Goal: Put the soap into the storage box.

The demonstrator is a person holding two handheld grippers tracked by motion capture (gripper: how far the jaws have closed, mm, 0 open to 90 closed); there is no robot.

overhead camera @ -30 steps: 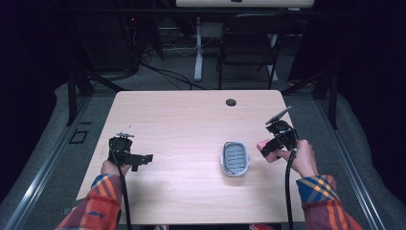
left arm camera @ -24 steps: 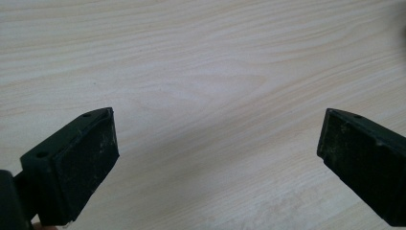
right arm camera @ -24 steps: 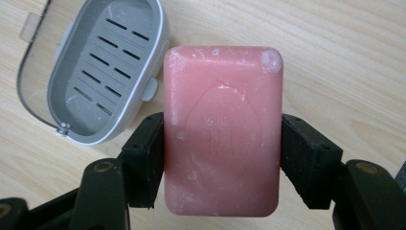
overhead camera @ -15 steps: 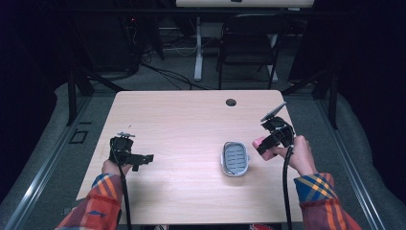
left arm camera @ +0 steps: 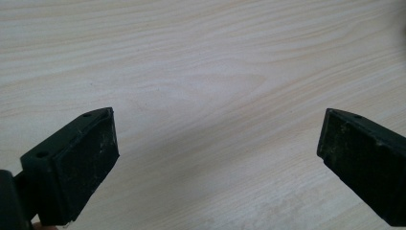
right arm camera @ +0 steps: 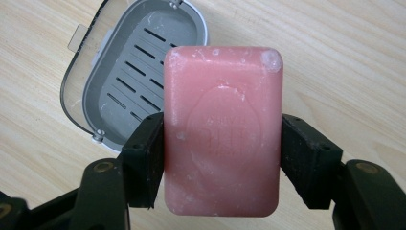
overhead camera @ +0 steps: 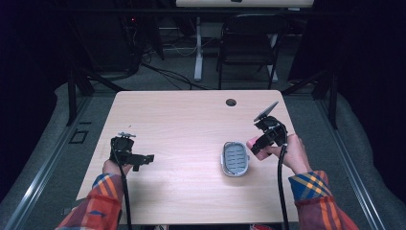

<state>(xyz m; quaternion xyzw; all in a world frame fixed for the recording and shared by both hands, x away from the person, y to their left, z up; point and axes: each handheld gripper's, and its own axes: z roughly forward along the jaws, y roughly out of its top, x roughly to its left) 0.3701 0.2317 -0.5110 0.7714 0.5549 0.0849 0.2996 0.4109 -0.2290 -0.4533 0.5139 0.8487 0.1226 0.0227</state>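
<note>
Done: soap (right arm camera: 222,129) gripped by right gripper (right arm camera: 222,158), frame centre.
Left: placing in dish (right arm camera: 129,72), upper left.
Left gripper (left arm camera: 218,158): spread wide, empty.

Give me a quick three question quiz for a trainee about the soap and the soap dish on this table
1. True or false: the right gripper holds the pink soap bar.
2. The grey soap dish is: A) holding soap, B) empty, C) upside down.
3. How do the left gripper fingers stand?

Key: 1 true, it is clamped on both sides. 2 B, its slotted tray is bare. 3 Wide open, over bare table.
</note>
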